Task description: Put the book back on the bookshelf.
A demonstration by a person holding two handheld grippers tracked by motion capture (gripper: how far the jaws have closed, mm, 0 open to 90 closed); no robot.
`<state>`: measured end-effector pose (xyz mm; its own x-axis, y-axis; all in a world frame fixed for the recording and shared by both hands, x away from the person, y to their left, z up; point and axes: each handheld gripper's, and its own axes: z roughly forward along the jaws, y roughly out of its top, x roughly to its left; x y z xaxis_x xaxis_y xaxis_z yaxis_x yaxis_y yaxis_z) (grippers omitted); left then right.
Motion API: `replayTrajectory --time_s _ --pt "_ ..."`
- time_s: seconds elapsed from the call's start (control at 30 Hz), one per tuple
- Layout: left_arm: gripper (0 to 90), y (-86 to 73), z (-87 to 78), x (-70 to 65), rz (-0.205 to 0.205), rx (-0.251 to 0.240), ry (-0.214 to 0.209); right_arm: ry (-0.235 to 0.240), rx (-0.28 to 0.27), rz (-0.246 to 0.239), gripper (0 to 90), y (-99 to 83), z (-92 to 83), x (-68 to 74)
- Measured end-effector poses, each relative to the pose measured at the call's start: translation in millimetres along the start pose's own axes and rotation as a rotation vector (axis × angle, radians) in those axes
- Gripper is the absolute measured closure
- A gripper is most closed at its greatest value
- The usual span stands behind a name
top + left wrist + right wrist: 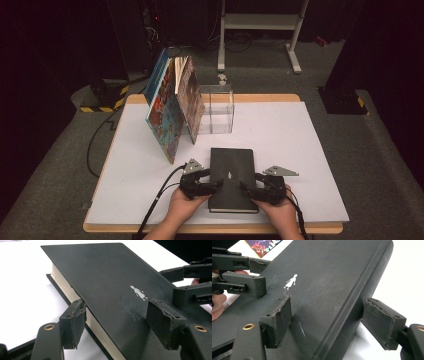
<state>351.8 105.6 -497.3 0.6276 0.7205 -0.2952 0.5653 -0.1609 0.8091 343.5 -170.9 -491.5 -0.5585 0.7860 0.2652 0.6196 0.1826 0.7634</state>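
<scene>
Two grippers are at the black book (232, 172), which lies flat near the front edge of the white table (300, 150). Left gripper (117, 323): jaws apart, one over the cover, one at the page edge. Right gripper (332, 322): jaws spread, straddling the spine side. Behind the black book, colourful picture books (172, 107) lean against a clear plastic box (217, 107).
</scene>
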Motion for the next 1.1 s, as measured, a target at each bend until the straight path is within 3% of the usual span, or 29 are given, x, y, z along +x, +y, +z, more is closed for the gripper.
replayTrajectory --time_s 0.2,0.37,0.5,0.8,0.9,1.1 --pt "32.6 0.5 -3.1 -0.6 0.003 -0.007 0.006 0.018 -0.026 -0.006 23.9 -1.5 2.6 -0.2" --pt "32.1 4.1 -6.8 -4.5 0.029 -0.025 0.018 0.025 -0.042 -0.023 23.6 -6.1 -4.7 2.3" --pt "32.1 9.8 -10.1 -9.6 0.062 -0.039 0.03 0.032 -0.057 -0.01 23.6 -7.7 -9.0 -0.8" --pt "35.6 30.0 -9.3 -6.4 0.052 -0.048 -0.007 0.041 -0.072 -0.01 24.2 -8.3 -14.7 -4.6" --pt "40.1 30.9 0.0 -2.7 0.032 -0.016 -0.036 0.051 -0.073 -0.008 24.5 -8.3 -15.2 -5.7" --pt "42.9 29.6 -2.5 -0.7 0.047 -0.021 -0.057 0.053 -0.07 -0.01 24.5 -9.3 -14.6 -5.6"
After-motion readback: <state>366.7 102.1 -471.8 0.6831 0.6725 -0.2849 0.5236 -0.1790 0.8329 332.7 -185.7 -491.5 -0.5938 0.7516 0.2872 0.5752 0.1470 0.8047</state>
